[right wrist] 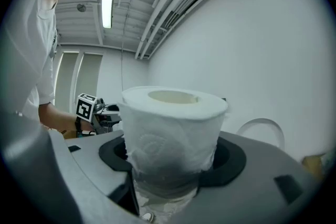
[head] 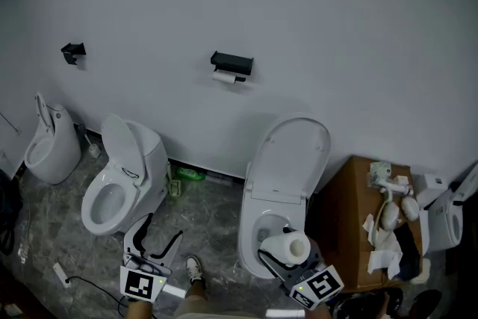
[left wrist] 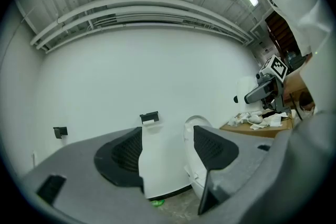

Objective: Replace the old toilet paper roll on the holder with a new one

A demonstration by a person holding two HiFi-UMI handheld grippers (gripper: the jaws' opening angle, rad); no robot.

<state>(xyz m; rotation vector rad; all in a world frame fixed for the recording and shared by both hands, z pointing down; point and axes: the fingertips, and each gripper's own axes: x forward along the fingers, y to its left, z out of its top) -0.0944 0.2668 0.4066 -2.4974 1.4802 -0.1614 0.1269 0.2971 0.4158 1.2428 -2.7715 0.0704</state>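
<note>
Standing upright in the right gripper (head: pixel 287 253), fingers closed on it, the new roll (right wrist: pixel 173 128) is well apart from the wall holder (head: pixel 232 61) and old roll (head: pixel 224 76), which lie ahead of the empty, wide-open left gripper (left wrist: pixel 167 153).

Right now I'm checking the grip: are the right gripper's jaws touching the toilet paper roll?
Touching. In the right gripper view, the right gripper has both jaws pressed against the toilet paper roll.
</note>
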